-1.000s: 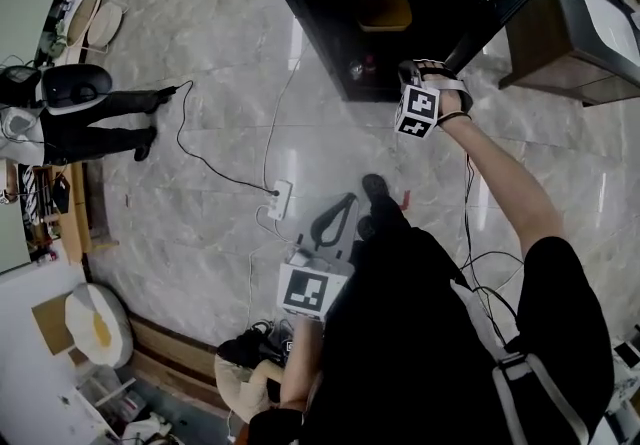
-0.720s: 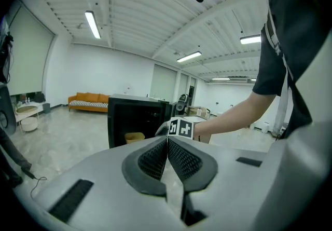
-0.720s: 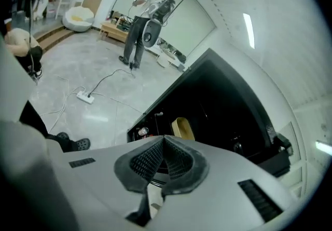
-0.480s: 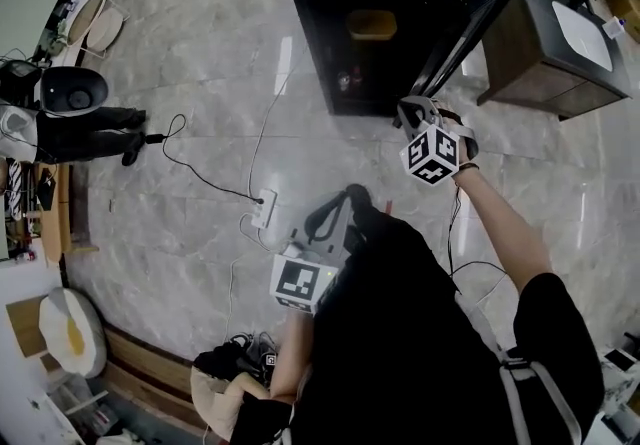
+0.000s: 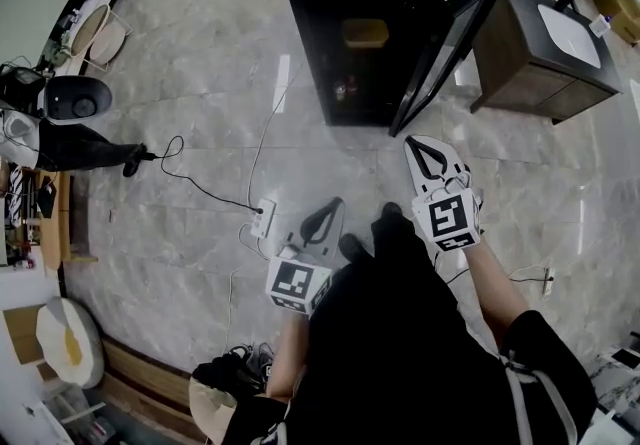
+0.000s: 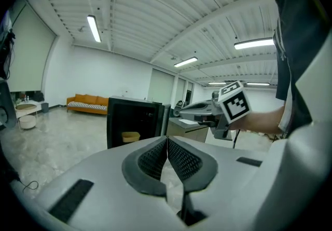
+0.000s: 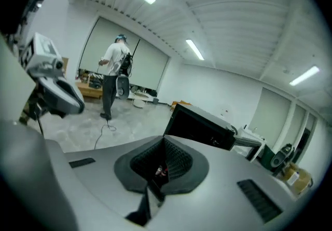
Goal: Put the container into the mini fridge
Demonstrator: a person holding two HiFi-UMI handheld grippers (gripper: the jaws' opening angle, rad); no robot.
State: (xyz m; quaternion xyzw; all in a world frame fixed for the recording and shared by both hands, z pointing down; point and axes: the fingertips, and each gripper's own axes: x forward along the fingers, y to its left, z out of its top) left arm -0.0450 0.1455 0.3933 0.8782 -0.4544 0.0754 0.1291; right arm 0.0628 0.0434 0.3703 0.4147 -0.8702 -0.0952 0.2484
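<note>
The black mini fridge (image 5: 330, 3) stands on the floor ahead, its door (image 5: 445, 53) ajar at the right. A yellow container (image 5: 365, 31) sits on the fridge's upper shelf, with a small item (image 5: 343, 88) on the level below. The container (image 6: 129, 136) also shows in the left gripper view. My right gripper (image 5: 418, 146) is shut and holds nothing; it hangs in front of the door's edge, clear of it. My left gripper (image 5: 335, 205) is shut too, empty, lower left and pointing at the fridge. The pads (image 6: 179, 160) meet in the left gripper view.
A power strip (image 5: 262, 218) with a black cable lies on the marble floor left of my grippers. A wooden cabinet (image 5: 540, 53) stands right of the fridge. Another person (image 7: 113, 77) stands at the far left by some gear (image 5: 75, 98).
My right gripper has pulled back from the fridge door towards me and rolled over. The door now stands at a narrower angle. The left gripper has shifted a little towards the fridge.
</note>
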